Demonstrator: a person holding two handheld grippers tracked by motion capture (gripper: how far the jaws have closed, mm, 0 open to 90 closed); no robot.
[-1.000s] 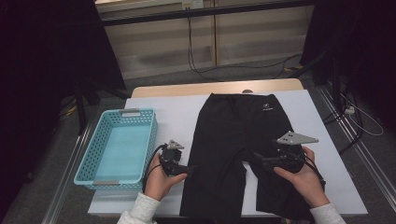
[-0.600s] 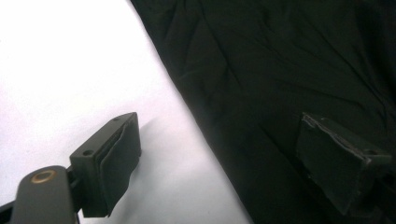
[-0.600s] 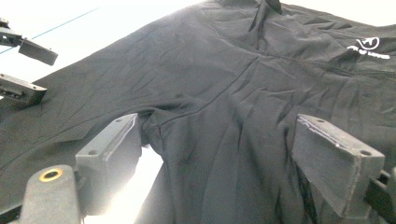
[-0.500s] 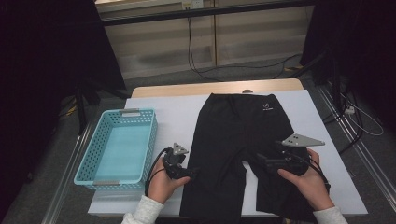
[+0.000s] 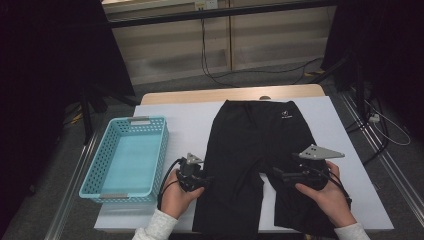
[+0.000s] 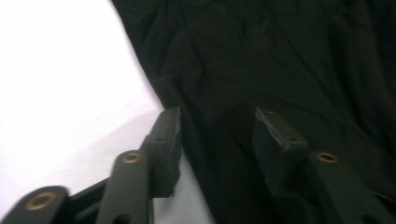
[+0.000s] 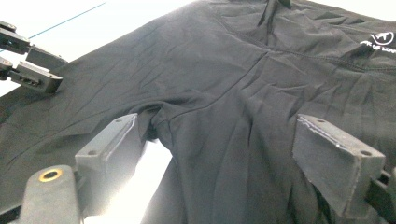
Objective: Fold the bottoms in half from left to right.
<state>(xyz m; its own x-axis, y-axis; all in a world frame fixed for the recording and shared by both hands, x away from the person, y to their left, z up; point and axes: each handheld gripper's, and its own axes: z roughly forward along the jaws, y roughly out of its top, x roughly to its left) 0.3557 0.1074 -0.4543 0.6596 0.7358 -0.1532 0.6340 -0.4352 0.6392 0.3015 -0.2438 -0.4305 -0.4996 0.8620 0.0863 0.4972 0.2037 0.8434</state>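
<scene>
Black shorts [image 5: 260,165] lie flat on white table cover [image 5: 190,125], waistband far. Your left gripper [image 5: 204,181] straddles left leg's outer edge, jaws just been closing, gap remains, nothing pinched yet. Your right gripper [image 5: 277,173] gapes wide over right leg near crotch, empty. Likely set for fold. Blue basket [image 5: 95,172] waits left.

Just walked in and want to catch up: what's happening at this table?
A person is working on black shorts spread flat on the white table with a handheld gripper in each hand. The left gripper sits at the outer edge of one leg; its jaws have just been closing with that edge between them, though a gap remains. The right gripper stands open over the other leg near the crotch. A turquoise basket waits at the left.
</scene>
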